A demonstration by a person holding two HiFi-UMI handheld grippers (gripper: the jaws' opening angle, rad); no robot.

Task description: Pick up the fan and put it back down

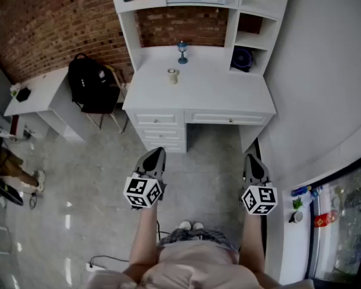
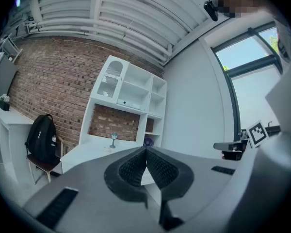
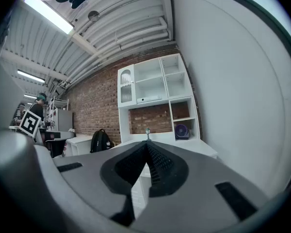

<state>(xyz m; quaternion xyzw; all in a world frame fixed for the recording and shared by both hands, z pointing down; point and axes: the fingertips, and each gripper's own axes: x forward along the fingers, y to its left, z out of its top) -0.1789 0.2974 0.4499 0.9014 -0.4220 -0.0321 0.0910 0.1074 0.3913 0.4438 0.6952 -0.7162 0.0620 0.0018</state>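
A small dark blue fan (image 1: 242, 59) stands in the lower right cubby of the white desk hutch; it also shows as the fan (image 3: 181, 131) and the fan (image 2: 148, 141) in the two gripper views. My left gripper (image 1: 158, 153) and right gripper (image 1: 251, 159) are held level, well short of the white desk (image 1: 216, 95), over the floor. Both have their jaws together at the tips with nothing between them: left gripper (image 2: 145, 150), right gripper (image 3: 146, 143).
A small blue lantern (image 1: 182, 52) and a pale cup (image 1: 172, 75) stand on the desk top. A chair with a black backpack (image 1: 91, 83) sits left of the desk, beside a white side table (image 1: 39, 92). A curved white wall (image 1: 325, 71) runs along the right.
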